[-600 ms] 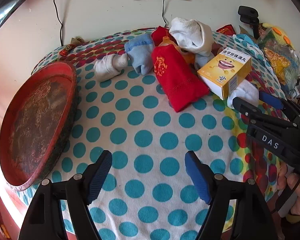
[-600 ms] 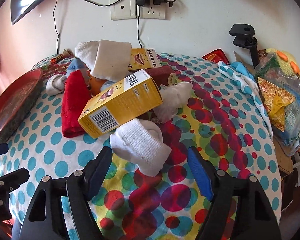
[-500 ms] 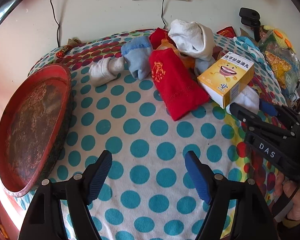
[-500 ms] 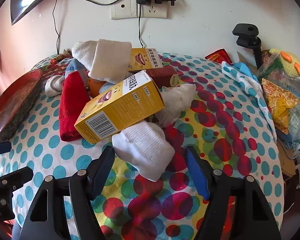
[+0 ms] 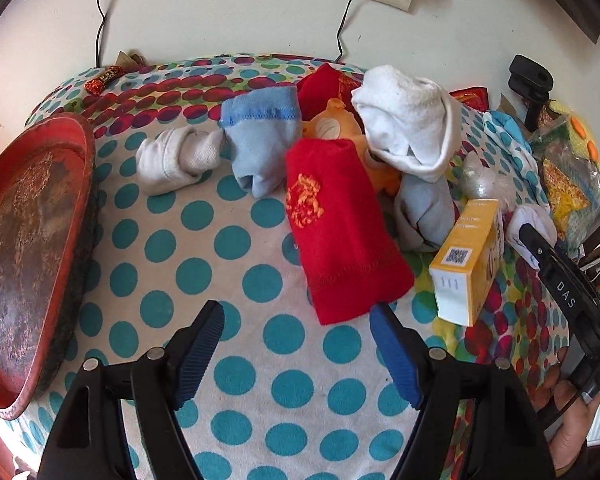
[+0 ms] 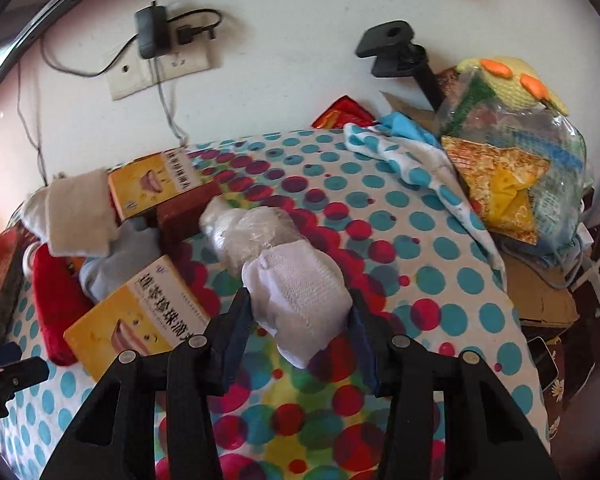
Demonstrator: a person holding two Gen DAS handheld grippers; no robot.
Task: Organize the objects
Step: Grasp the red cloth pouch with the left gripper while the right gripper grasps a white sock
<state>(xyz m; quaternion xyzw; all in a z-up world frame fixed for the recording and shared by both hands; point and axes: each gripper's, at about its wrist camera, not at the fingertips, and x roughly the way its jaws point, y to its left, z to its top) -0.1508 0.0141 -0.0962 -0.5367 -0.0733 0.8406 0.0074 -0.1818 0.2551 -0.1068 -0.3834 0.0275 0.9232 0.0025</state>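
Note:
My right gripper point(image 6: 298, 334) is shut on a white sock point(image 6: 298, 294), its two fingers pressed on the sock's sides, just above the dotted cloth. A yellow medicine box point(image 6: 134, 320) lies to its left; the box also shows in the left wrist view point(image 5: 466, 268). My left gripper point(image 5: 296, 344) is open and empty, low over the cloth, with a red sock point(image 5: 338, 224) just beyond its fingertips. Behind it lie a light blue sock point(image 5: 262, 140), a small white sock point(image 5: 176, 158) and a big white sock point(image 5: 408, 120).
A round red tray point(image 5: 32, 240) leans at the table's left edge. A plastic-wrapped bundle point(image 6: 246, 232), a second yellow box point(image 6: 152, 184) and a brown box point(image 6: 184, 210) lie behind the held sock. Bags and a knitted toy point(image 6: 512, 152) crowd the right side. A wall socket with cables is behind.
My right gripper moved forward and closed on the white sock. My left gripper moved forward toward the red sock and stayed open. The yellow box tipped onto its side.

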